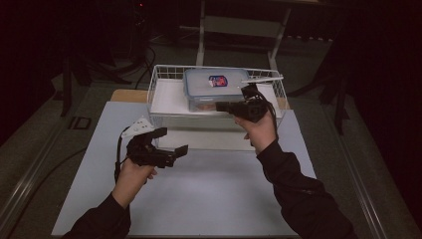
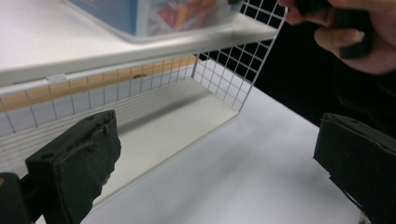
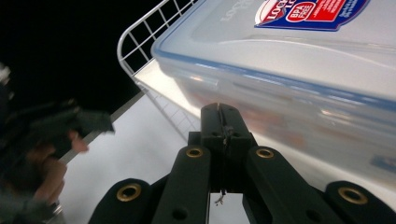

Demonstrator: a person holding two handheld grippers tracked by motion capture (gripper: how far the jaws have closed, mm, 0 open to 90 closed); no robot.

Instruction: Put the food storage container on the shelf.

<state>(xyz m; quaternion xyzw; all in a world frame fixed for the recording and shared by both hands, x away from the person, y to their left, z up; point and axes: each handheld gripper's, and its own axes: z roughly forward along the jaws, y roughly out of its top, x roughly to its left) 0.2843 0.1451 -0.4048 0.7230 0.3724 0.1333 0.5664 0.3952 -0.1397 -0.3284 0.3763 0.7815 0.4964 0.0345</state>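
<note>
A clear plastic container (image 1: 214,84) with a blue-rimmed lid and a red-and-blue label lies inside a white wire basket (image 1: 155,92) at the back of the table. My right gripper (image 1: 222,106) is shut with nothing between its jaws. Its tip (image 3: 224,126) points at the container's (image 3: 303,70) near side wall, and I cannot tell whether they touch. My left gripper (image 1: 171,141) stands open in front of the basket's left half, above the table. Between its wide jaws (image 2: 219,163) I see the basket's wire front (image 2: 140,79) and the container's corner (image 2: 177,14).
The white tabletop (image 1: 209,189) spreads out in front of the basket. A wooden board (image 1: 124,95) shows at the basket's left. Behind the table stand metal frame legs (image 1: 200,35) on a dark floor, with cables (image 1: 144,59) at the back left.
</note>
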